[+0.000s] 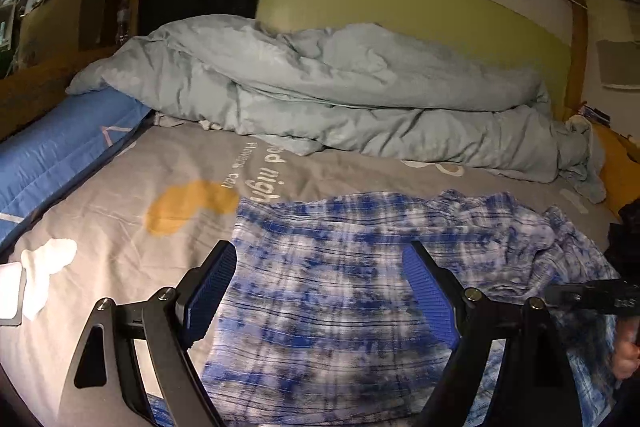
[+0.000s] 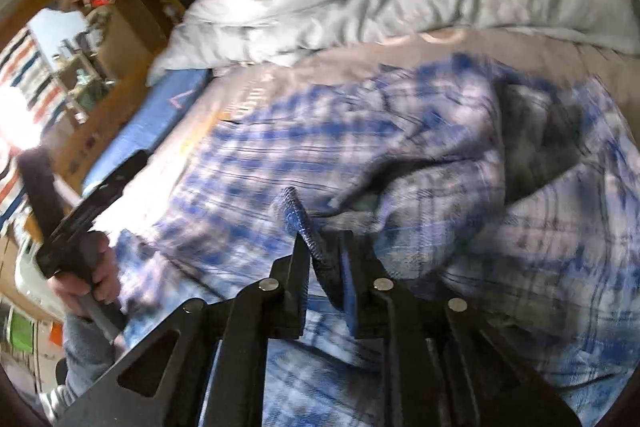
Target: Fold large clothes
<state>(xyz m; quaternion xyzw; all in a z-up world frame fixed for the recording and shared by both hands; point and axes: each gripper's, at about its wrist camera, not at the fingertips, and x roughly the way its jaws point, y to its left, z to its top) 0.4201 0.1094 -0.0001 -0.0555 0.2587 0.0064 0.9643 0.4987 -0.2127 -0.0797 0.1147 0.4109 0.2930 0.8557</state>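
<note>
Clamped down near the bottom of the right wrist view, the right gripper (image 2: 324, 247) has its 2 jaws almost together, with a fold of blue cloth edge (image 2: 298, 223) pinched between them and sticking up past the tips. That fold belongs to the blue-and-white plaid garment (image 2: 304, 155), which fills most of this blurred view and bunches into a dark hollow toward the right.

Over on the left, the left gripper (image 1: 320, 279) stands released, its 2 blue-padded fingers (image 1: 210, 287) spread wide above the flat part of the same garment (image 1: 332, 299), with nothing between the pads; whether the tips touch the cloth I cannot tell. In the right wrist view a hand (image 2: 94, 275) grips that tool's dark handle at the left edge.

The garment lies spread on the grey printed bedsheet (image 1: 120, 187), flat on its left half and crumpled on its right. Printed on the sheet beside the garment's upper left corner is an orange patch (image 1: 188, 207), with white lettering just above it. Beyond the garment, a rumpled pale blue duvet (image 1: 320, 87) is heaped across the far side of the bed. A blue pillow (image 1: 60, 151) lies along the left edge, its end touching the duvet.
</note>
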